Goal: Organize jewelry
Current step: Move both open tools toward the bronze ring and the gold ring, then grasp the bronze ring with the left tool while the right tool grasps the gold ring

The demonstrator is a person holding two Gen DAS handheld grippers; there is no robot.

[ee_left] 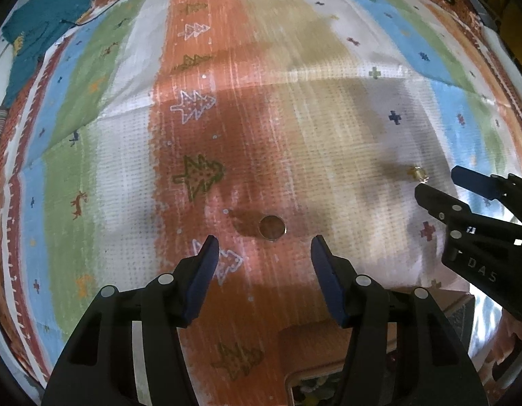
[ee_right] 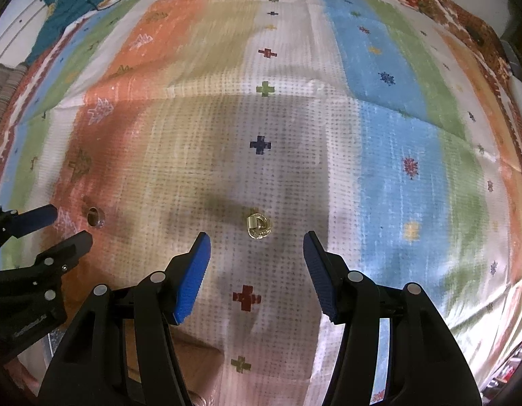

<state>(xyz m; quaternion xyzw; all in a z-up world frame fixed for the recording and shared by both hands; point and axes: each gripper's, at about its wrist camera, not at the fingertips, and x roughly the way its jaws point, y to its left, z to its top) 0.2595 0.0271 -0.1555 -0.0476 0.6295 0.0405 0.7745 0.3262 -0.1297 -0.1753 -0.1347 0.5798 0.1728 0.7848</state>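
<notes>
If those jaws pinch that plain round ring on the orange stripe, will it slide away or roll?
The band ring looks smooth, so it may slip between the pads. It lies flat on the woven cloth, so it probably won't roll unless tipped onto its edge. Being tiny, it's likely very light.

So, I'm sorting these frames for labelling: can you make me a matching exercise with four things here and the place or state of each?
Things:
1. band ring
2. gold jewelry piece
3. teal cloth
4. left gripper

Places or states:
A. far left corner of the rug
B. on the white stripe
C. open, nothing between its fingers
D. on the orange stripe

Pairs: 1-D, 2-B, 3-A, 4-C
</notes>
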